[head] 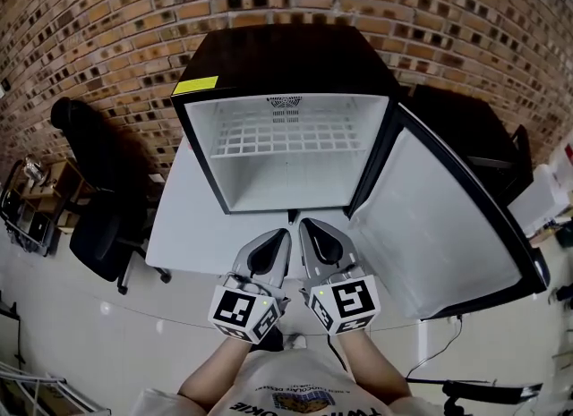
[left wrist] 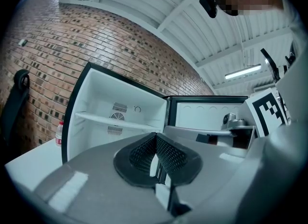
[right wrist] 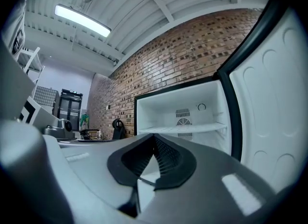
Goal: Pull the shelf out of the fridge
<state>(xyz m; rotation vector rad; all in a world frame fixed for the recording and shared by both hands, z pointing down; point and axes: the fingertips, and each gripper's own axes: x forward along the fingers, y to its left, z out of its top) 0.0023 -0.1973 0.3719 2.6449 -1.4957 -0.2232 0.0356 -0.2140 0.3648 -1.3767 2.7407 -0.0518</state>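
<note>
1. White wire makes up the flat shelf (head: 286, 137), a grid of thin bars. It lies level about halfway up inside the fridge, pushed all the way in, and nothing sits on it.
2. The small black fridge with white inside walls (head: 286, 56) stands on a flat white table (head: 188, 226). Its door (head: 448, 226), white on the inside, is swung wide open on the person's right.
3. The grey left gripper with black ribbed pads (head: 285, 233) is in front of the fridge opening, well apart from the shelf. Its jaws are pressed together and hold nothing.
4. The grey right gripper (head: 304, 224) is just beside the left one and points the same way. Its jaws are pressed together too, and it is empty.
5. I think the pull has not begun. This looks like the very start, with both grippers only aimed at the fridge.
6. Next, I think a gripper has to open its jaws, reach in to the front edge of the shelf and close on the front bar. Then it should pull straight back toward the person, keeping the shelf level so that it slides out and does not jam. Two grippers, one near each end, may keep it straighter.
7. Farther out, a red-brown brick wall (head: 107, 12) stands behind the fridge, and a black office chair (head: 103, 226) stands to the left of the table.
</note>
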